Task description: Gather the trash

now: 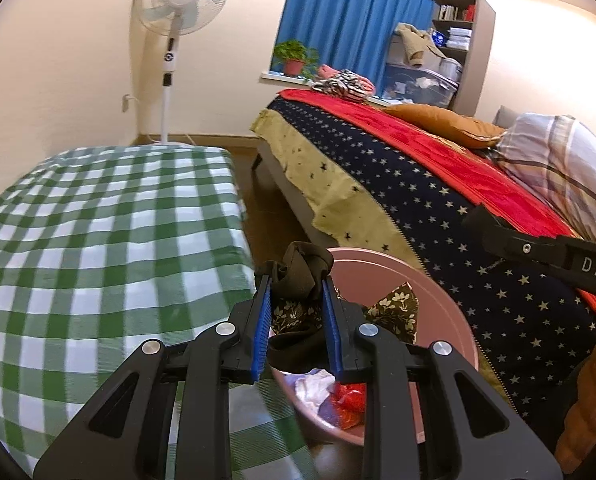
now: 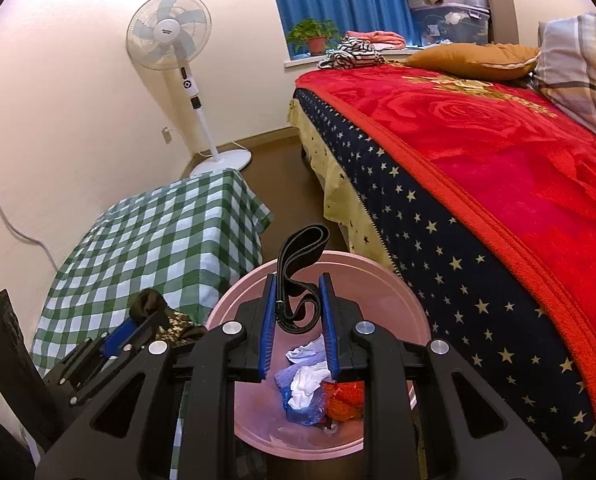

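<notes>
- One pink bin [image 2: 390, 300] stands on the floor between the bench [image 2: 157, 232] and the bed [image 2: 498, 184], right below both tongs; it is round and smooth-walled.
- In the bin lie crumpled white paper [image 2: 306, 384], a bluish bag [image 2: 298, 408] and a red wrapper [image 2: 344, 396], bunched together at the bottom, under the tips of the right tongs [image 2: 298, 308].
- The right tongs are clamped on a black strap [image 2: 298, 256]: a flat, ribbed band whose loop stands up beyond the tips while its curled end hangs between the blue pads over the bin.
- The left tongs [image 1: 295, 300] are clamped on a dark cloth [image 1: 304, 270], soft and bunched, with a floral part [image 1: 396, 308] spilling over the bin's near rim.
- In the right view the left tongs sit to the left of the right tongs, at the bin's left rim, just beside the bench.
- Both tongs point forward and slant downward toward the bin.
- The bench wears a green-and-white checked cover; the bed carries a plush red blanket [image 2: 518, 140] over a starred navy quilt [image 2: 458, 248].
</notes>
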